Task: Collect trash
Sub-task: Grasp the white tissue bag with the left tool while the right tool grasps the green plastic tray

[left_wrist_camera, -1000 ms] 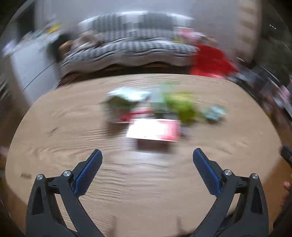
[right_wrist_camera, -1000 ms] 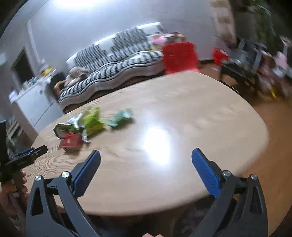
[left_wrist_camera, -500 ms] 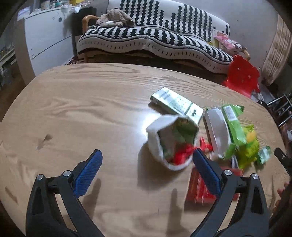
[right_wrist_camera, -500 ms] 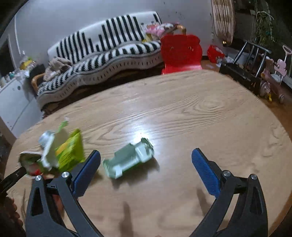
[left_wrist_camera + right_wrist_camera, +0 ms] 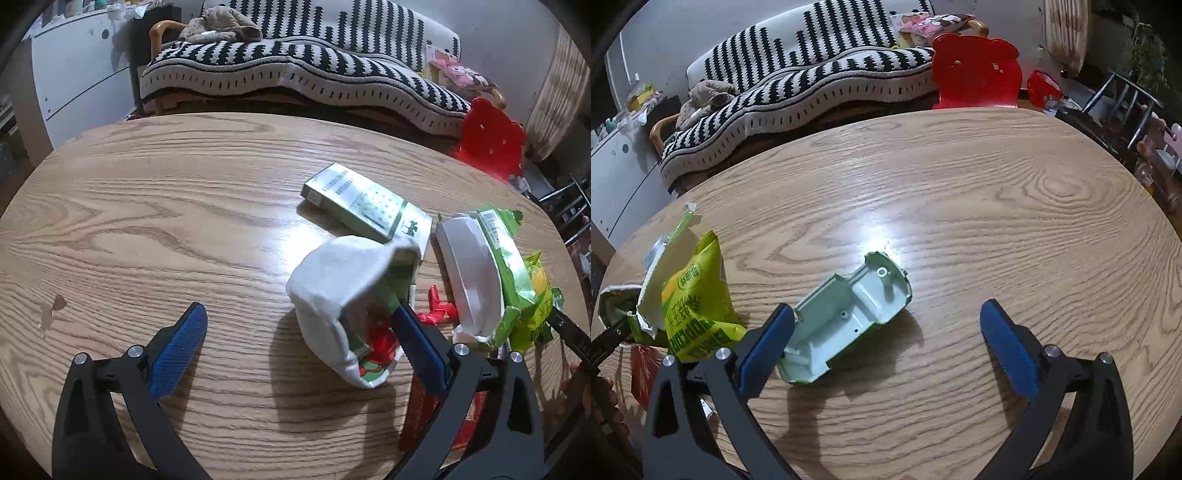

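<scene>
A crumpled white bag [image 5: 343, 280] is lying mouth-open toward the table's [image 5: 155, 221] right edge, red wrapper showing inside. The left gripper [image 5: 295, 343] is hovering wide open, its right finger at the bag's mouth. The right gripper [image 5: 886, 343] is gaping over a pale green plastic shell [image 5: 849, 317] mid-table, open wood stretching rightward. The yellow-green snack bag [image 5: 696, 306] is bearing Chinese print, unreadable here.

To your left, the surface [image 5: 155, 206] lies bare, open for the left hand-held gripper [image 5: 295, 332]. Its right finger is crowded by the white bag [image 5: 332, 280], possibly touching. Right of the green plastic shell [image 5: 849, 314], wide clear wood; snack packets [image 5: 694, 302] block the left.
</scene>
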{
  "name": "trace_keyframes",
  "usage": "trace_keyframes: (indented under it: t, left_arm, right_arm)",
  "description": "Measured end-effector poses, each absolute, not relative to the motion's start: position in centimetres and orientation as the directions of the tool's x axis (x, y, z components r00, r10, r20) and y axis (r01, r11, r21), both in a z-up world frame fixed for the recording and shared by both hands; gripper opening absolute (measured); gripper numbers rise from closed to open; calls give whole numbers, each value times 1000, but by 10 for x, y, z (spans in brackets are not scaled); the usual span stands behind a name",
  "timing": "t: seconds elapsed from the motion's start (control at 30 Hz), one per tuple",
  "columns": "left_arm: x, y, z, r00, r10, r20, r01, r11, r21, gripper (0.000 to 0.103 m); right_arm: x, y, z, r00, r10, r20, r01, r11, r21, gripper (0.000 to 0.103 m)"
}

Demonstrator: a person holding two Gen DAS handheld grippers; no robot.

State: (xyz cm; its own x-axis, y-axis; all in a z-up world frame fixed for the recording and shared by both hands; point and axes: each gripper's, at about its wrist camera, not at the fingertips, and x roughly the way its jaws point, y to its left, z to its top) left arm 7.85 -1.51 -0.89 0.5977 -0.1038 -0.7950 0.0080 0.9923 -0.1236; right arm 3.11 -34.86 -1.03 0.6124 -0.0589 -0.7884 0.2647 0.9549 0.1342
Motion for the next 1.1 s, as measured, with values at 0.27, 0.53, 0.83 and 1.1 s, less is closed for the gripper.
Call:
trace_keyframes:
  t: [0.27, 0.53, 0.83, 1.1]
  left_arm:
    - [75, -15, -11, 615, -94, -783, 33, 995, -93, 96]
    - [74, -13, -10, 621, -115, -775, 36, 992, -119, 96]
    - [77, 19, -6, 653, -167, -739, -105, 946, -307, 96]
    - [80, 3, -8, 650, -117, -751, -43, 981, -190, 84]
  right_arm:
    - [29, -347, -8, 612, -56, -789, 254, 959, 129, 98]
    - [31, -345, -9, 607, -63, -792, 252, 961, 116, 98]
    - [38, -327, -13, 566, -130, -814, 244, 970, 15, 98]
    - [34, -327, -10, 592, -92, -801, 224, 973, 53, 79]
